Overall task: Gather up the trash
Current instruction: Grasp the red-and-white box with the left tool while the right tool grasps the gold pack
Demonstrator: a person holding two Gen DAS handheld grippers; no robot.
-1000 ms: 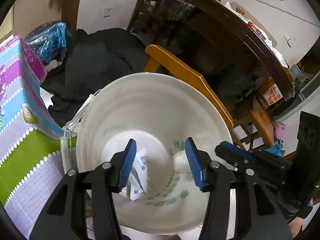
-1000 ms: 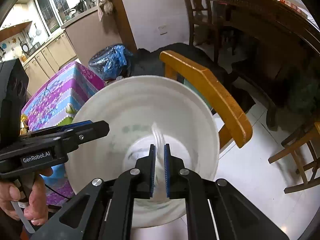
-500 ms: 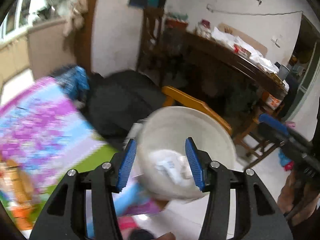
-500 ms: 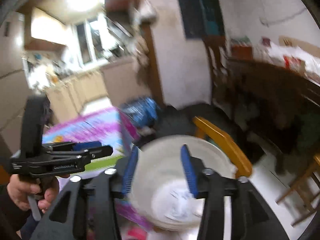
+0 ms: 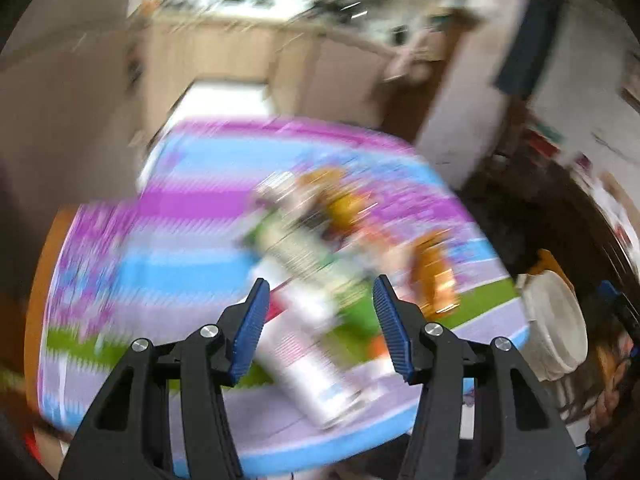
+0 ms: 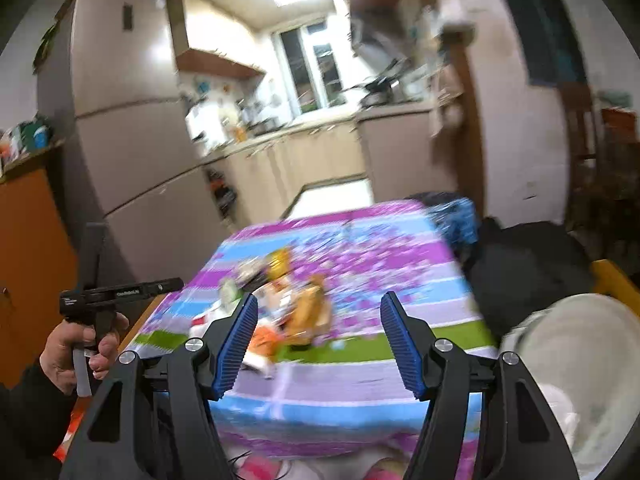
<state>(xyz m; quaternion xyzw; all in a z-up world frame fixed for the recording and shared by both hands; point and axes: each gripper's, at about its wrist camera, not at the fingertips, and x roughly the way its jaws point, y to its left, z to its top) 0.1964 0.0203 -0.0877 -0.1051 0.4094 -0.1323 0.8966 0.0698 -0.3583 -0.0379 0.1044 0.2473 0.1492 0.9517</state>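
Note:
Both views are motion-blurred. A pile of trash wrappers [image 6: 288, 308] in orange, yellow and white lies on the table with the purple, blue and green cloth [image 6: 380, 280]. It also shows in the left wrist view [image 5: 320, 264]. My left gripper [image 5: 320, 328] is open and empty above the table's near part. My right gripper [image 6: 318, 340] is open and empty above the table's near edge. The white bucket [image 6: 568, 368] stands off the table's right side and holds white trash; it also shows in the left wrist view [image 5: 556, 328].
A wooden chair [image 6: 612, 280] and dark bags [image 6: 528, 272] stand right of the table. A blue plastic bag [image 6: 456, 220] lies behind the table's far right corner. A fridge [image 6: 128, 152] and kitchen counter [image 6: 320, 148] are beyond. An orange cabinet [image 6: 28, 248] is at left.
Both grippers swung left from the bucket to face the table. The right gripper went from shut over the bucket to open and dropped its white piece in.

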